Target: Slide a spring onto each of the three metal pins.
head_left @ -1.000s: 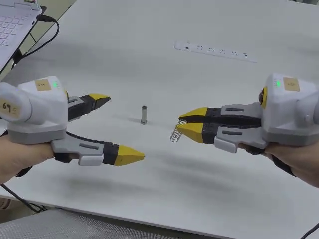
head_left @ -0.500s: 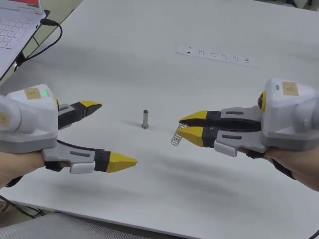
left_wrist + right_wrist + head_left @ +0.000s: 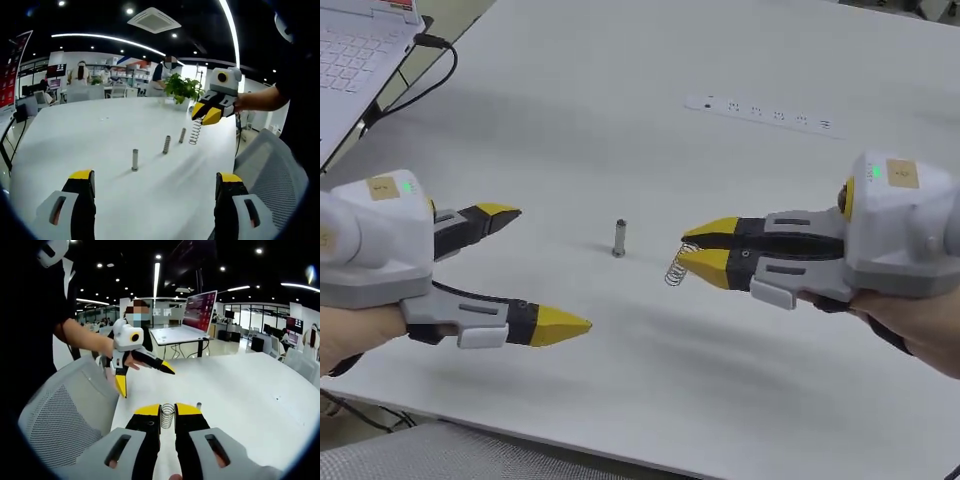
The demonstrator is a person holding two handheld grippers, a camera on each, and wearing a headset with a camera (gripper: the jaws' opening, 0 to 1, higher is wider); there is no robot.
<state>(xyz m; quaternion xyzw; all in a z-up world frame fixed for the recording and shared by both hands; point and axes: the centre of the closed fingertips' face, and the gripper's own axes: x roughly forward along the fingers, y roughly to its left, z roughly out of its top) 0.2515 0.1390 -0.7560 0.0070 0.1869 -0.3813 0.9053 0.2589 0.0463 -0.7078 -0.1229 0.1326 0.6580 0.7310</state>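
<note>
right gripper [image 3: 692, 247]: jaws nearly together, clamped on the upper end of a spring [image 3: 676, 268]. the spring hangs down from the yellow tips toward the table [image 3: 620, 110]. in the right gripper view the spring stands upright between the two tips.

left gripper [image 3: 550, 268]: jaws spread wide, nothing between them. it is held above the table near the front edge, well apart from the right gripper.

bare pin [image 3: 619, 238]: upright on the table between the two grippers. in the head view it stands near the held spring, on that spring's left.

left gripper view: three pins stand in a row on the table. the nearest is the bare pin. the second pin [image 3: 166, 144] and third pin [image 3: 182, 135] look ribbed, seemingly with springs on them, though both are small in frame. the held spring hangs just beside the third pin.

surroundings: a power strip [image 3: 765, 113] lies flat on the far part of the table. a laptop [image 3: 350, 50] sits open at the far left corner.
</note>
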